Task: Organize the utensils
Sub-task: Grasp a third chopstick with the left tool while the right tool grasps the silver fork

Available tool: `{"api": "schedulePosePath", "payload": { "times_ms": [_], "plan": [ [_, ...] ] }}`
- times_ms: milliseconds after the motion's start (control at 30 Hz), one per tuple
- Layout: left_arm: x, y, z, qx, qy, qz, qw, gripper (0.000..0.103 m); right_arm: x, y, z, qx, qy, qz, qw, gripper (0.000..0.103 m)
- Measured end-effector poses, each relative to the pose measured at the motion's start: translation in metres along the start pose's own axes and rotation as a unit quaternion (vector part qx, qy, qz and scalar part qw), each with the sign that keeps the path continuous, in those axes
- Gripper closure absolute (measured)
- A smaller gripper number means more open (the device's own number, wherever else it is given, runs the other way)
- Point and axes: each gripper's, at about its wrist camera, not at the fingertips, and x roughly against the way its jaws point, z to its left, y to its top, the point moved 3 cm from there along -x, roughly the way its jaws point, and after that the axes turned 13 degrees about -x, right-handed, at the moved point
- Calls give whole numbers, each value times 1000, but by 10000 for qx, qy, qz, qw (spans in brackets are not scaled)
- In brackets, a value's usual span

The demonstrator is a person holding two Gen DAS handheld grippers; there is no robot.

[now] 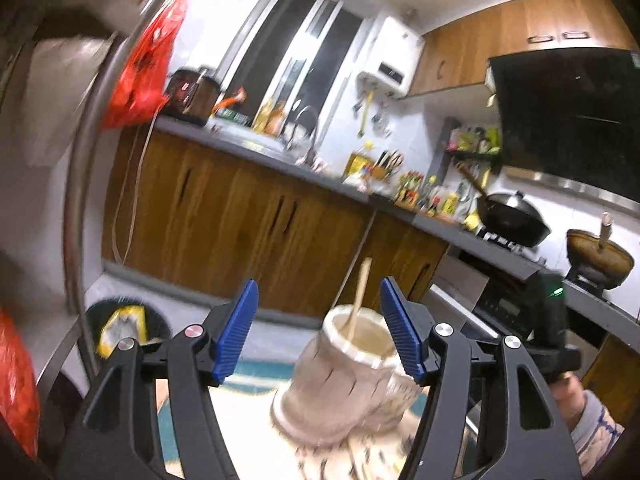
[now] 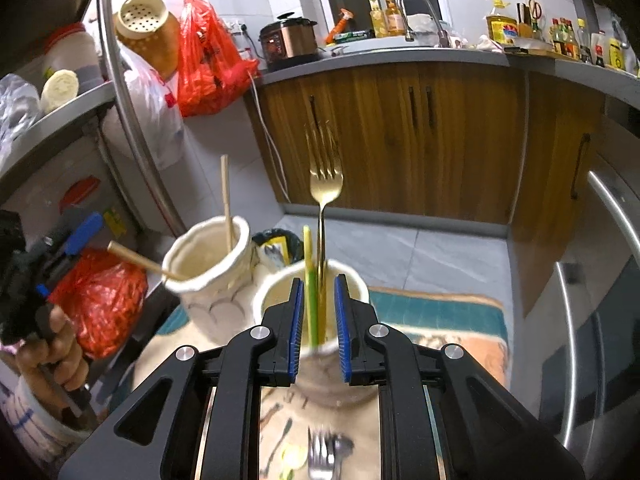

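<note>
Two white ceramic holders are standing close together on a patterned cloth, and much around them is blurring or getting cut off. In the left wrist view the near holder is smearing with motion, and its neighbour is hiding mostly behind it at about 4 o'clock. In the right wrist view, the right gripper's frame is covering the lower body of the front holder, and a blurred fork is lying on the cloth at 6 o'clock (its handle is cut off by the picture's edge).

From the left gripper, the near holder is sitting just ahead and slightly toward 4 o'clock, with one wooden chopstick leaning out of its mouth toward 12 o'clock. From the right gripper, the front holder is lying directly between the fingers, with a gold fork and a yellow-green stick rising out of it toward 12 o'clock. The other holder is standing at 10 o'clock, carrying two chopsticks.

The left gripper's jaws are spreading wide and holding nothing, though the right pad is sitting just beside the holder's rim. The right gripper's jaws are standing narrowly apart on either side of the stick and fork handle; whether the pads are touching them is hard to tell.
</note>
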Motion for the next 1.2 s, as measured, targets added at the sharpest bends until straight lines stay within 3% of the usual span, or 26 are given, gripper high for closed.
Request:
{"api": "schedulePosePath", "payload": {
  "times_ms": [267, 467, 533, 700, 867, 1200],
  "plan": [
    [0, -46, 2, 73, 36, 882, 9961, 36, 15, -45, -15, 35, -230, 390, 9990, 86],
    [-12, -81, -26, -244, -187, 1638, 9860, 36, 11, -85, -28, 28, -465, 834, 9954, 86],
    [-17, -95, -37, -392, -257, 1910, 9805, 37, 10, -98, -28, 80, -502, 980, 9939, 86],
    [-30, -128, -61, -655, -496, 2559, 9632, 50, 8, -128, -23, 286, -552, 1354, 9888, 86],
    [-38, -148, -74, -821, -625, 2952, 9498, 64, 5, -145, -20, 349, -482, 1552, 9861, 86],
    [-50, -164, -96, -1254, -731, 3375, 9301, 68, -10, -156, -17, 490, -622, 1809, 9803, 86]
  ]
}}
